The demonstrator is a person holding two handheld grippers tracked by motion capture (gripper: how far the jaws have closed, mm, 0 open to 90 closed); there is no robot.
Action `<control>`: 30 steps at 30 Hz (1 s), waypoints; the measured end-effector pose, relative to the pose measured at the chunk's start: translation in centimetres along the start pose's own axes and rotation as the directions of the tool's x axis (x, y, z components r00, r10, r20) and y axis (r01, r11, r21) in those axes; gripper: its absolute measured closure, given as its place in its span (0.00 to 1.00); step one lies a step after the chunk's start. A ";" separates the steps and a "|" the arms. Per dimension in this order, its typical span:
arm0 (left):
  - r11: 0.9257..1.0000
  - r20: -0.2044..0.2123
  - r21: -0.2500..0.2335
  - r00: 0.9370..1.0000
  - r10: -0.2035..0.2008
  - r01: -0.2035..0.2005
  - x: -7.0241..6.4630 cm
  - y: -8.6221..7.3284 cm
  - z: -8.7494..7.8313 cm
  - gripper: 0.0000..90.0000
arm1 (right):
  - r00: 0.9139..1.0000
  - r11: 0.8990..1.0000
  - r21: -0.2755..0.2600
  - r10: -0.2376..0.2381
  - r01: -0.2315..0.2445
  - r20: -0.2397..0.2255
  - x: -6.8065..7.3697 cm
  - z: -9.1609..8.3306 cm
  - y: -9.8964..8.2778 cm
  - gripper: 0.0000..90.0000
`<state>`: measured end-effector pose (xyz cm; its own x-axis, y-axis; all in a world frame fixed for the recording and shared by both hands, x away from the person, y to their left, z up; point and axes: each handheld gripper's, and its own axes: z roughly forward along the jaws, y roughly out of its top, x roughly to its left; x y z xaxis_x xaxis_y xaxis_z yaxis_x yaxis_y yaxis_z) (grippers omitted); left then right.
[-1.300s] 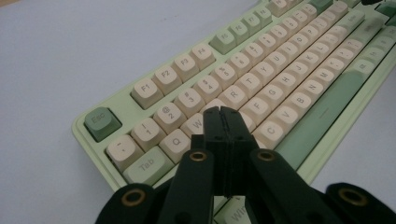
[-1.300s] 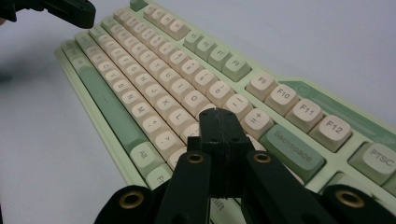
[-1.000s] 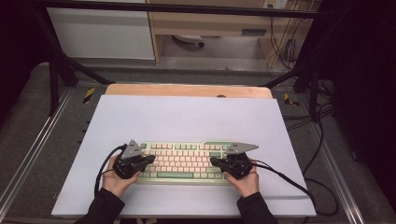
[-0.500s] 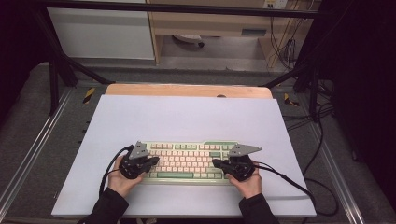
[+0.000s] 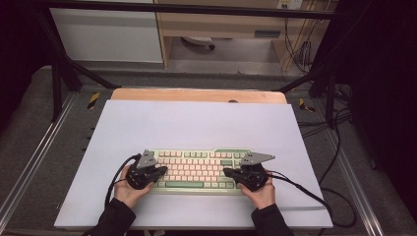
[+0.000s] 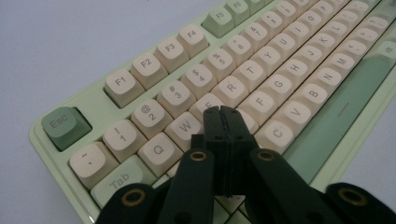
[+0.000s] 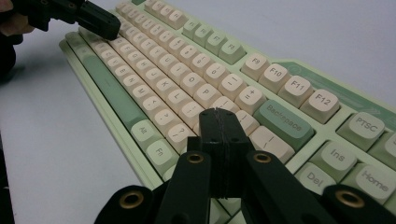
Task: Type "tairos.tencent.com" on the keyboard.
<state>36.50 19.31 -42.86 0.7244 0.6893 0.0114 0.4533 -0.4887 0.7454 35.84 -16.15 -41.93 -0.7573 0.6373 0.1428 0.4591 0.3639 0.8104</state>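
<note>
A pale green keyboard with cream keys lies on the white mat near the front edge. My left gripper is at its left end, jaws shut with nothing between them. In the left gripper view the shut tips hover over the keyboard around the E and D keys. My right gripper is at the right end, also shut and empty. In the right gripper view its tips sit above the keyboard left of Backspace, and the left gripper shows at the far end.
The white mat covers a wooden tabletop whose far edge shows. Black cables trail from both grippers across the mat. A metal frame borders the table, and more cables hang at the right.
My left gripper has shifted slightly right, further over the keyboard's left end. The right gripper has stayed where it was.
</note>
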 end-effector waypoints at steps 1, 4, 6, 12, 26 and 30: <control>1.000 0.000 -0.003 1.000 0.003 -0.003 0.0 0.0 -0.1 1.00 | 1.000 1.000 -0.002 -0.002 0.002 0.000 0.0 0.0 0.0 1.00; 1.000 0.001 -0.015 1.000 0.004 -0.004 0.0 0.2 -0.5 1.00 | 1.000 1.000 -0.003 -0.003 0.003 0.000 0.0 -0.1 0.0 1.00; 1.000 0.006 -0.026 1.000 0.001 -0.001 0.0 0.3 -0.9 1.00 | 1.000 1.000 -0.003 -0.002 0.002 -0.001 0.0 -0.1 0.1 1.00; 0.999 0.007 -0.040 1.000 0.003 -0.003 0.1 0.3 -1.6 1.00 | 1.000 1.000 -0.012 0.003 -0.003 -0.005 0.0 -0.2 0.2 1.00; 0.998 -0.003 -0.053 1.000 -0.017 0.016 0.7 -0.7 -2.8 1.00 | 1.000 1.000 -0.022 0.007 -0.007 -0.021 0.3 0.0 0.8 1.00; 0.998 -0.006 -0.056 1.000 -0.019 0.019 0.8 -0.8 -3.0 1.00 | 1.000 1.000 -0.016 0.005 -0.006 -0.026 0.5 0.3 1.0 1.00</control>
<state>35.20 21.83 -41.44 0.7125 0.7017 0.0013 0.4370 -0.4452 0.7816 36.04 -15.24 -41.21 -0.7667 0.6212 0.1621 0.4559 0.3492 0.8187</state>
